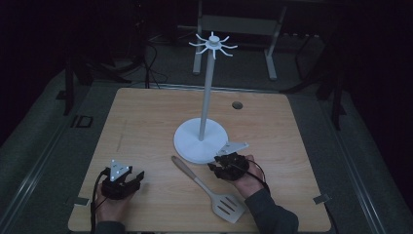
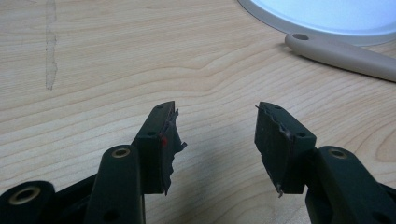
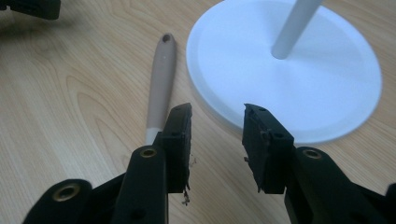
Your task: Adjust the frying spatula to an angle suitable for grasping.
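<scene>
Spatula position relative to both grippers

The left gripper (image 1: 130, 179), fingers spread and empty, rests left of the spatula (image 1: 207, 189); the spatula lies flat on the surface (image 1: 146, 117); the right gripper (image 1: 217, 165), fingers spread and empty, sits just right of its handle, at the white stand (image 1: 200, 139).

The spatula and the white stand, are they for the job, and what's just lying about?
For the job:
spatula
white stand with hooks
right gripper, open beside the handle

Just there:
left gripper, open
round hole in the table
</scene>
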A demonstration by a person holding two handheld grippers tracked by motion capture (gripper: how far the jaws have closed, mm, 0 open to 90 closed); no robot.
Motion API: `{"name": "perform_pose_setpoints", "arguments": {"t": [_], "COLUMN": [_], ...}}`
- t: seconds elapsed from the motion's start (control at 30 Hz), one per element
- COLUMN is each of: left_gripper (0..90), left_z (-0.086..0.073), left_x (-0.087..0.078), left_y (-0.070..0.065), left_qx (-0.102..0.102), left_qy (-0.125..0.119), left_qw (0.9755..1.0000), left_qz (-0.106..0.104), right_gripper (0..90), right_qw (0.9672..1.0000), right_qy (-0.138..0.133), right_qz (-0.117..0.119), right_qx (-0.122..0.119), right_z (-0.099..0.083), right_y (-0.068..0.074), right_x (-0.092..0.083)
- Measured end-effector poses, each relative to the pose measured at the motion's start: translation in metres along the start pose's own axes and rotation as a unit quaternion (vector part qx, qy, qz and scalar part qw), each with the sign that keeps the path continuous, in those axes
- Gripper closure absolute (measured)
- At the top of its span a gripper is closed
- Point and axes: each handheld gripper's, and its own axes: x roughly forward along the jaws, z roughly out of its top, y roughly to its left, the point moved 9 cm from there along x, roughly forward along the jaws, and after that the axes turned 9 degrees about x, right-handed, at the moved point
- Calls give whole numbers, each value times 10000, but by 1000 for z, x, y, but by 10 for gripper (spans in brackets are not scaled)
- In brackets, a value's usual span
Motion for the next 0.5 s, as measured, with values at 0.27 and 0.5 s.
{"name": "perform_pose_setpoints", "arguments": {"t": [0.27, 0.5], "left_gripper": [487, 486], "left_z": [0, 1], "left_x": [0, -2], "left_y": [0, 2], "left_qx": [17, -29], "left_qy": [16, -40], "left_qw": [10000, 10000], "left_qz": [5, 69], "right_gripper": [622, 639], "right_qw": [9993, 9968], "right_qy": [334, 725], "right_qz": [51, 136], "right_qx": [-169, -299], "right_z": [3, -4], "right_y": [13, 28], "right_x": [19, 42]}}
